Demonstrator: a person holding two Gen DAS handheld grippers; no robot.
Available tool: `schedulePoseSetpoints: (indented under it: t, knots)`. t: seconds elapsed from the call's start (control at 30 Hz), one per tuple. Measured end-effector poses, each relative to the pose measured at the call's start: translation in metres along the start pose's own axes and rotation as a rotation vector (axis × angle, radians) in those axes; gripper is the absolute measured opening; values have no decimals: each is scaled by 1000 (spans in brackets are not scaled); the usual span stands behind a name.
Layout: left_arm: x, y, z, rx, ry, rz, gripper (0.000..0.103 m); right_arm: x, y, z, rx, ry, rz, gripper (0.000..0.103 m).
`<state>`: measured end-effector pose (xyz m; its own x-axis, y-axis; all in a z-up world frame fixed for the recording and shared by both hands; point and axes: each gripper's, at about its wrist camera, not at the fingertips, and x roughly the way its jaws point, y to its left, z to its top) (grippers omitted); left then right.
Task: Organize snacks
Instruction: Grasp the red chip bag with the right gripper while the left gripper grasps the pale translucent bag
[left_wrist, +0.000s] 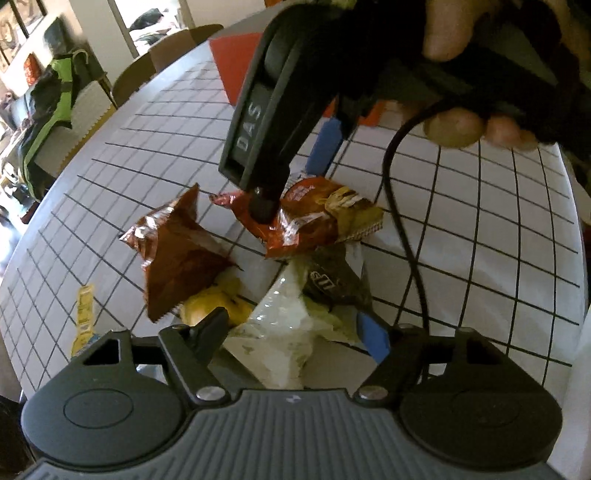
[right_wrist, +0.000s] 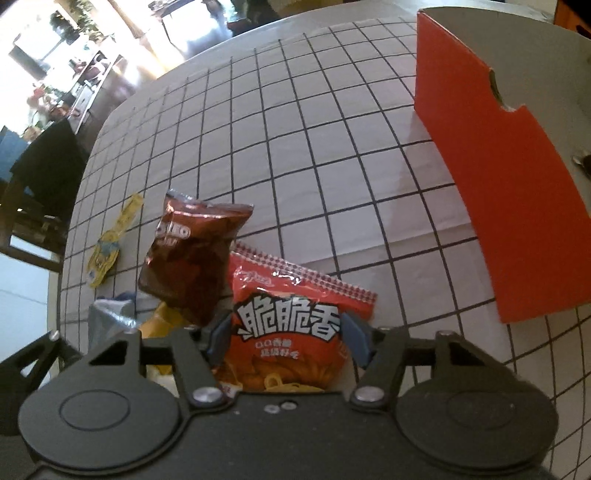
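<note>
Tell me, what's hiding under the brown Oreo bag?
A yellow packet pokes out from under the brown Oreo bag. Most of it is covered, so I can't tell what snack it is.

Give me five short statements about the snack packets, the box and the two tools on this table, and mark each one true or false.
1. The right tool has an orange-red snack packet between its fingers. True.
2. The orange box lies flat. False: it stands upright.
3. The brown packet sits inside that box. False: it lies outside on the grid cloth.
4. The left tool is over a whitish packet. True.
5. A yellow sachet lies apart, left of the pile. True.
</note>
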<state>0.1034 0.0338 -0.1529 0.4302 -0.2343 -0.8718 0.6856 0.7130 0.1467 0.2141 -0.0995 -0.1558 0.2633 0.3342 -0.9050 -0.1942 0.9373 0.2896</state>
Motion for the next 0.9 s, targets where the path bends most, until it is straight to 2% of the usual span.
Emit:
schedulePoseSetpoints:
  t: [0.43, 0.5, 0.53, 0.57, 0.77, 0.9]
  knots:
    - [-2, -3, -3, -99, 2, 65, 40, -15, -14, -18, -18, -18, 66, 61]
    - [-4, -3, -5, -127, -2, 75, 38, -20, -17, -21, -9, -30, 87, 47]
    - [-6, -3, -7, -147, -6, 76, 37, -23, -18, -21, -7, -37, 114, 36]
    - [-7, -1, -8, -169, -10, 78, 36, -27, -20, -22, -1, -43, 139, 33]
    - [-16, 9, -14, -331, -44, 81, 35, -32, -23, -27, -26, -48, 141, 31]
    - [-24, 6, -17, -389, -64, 85, 35, -29, -26, -30, -39, -39, 139, 31]
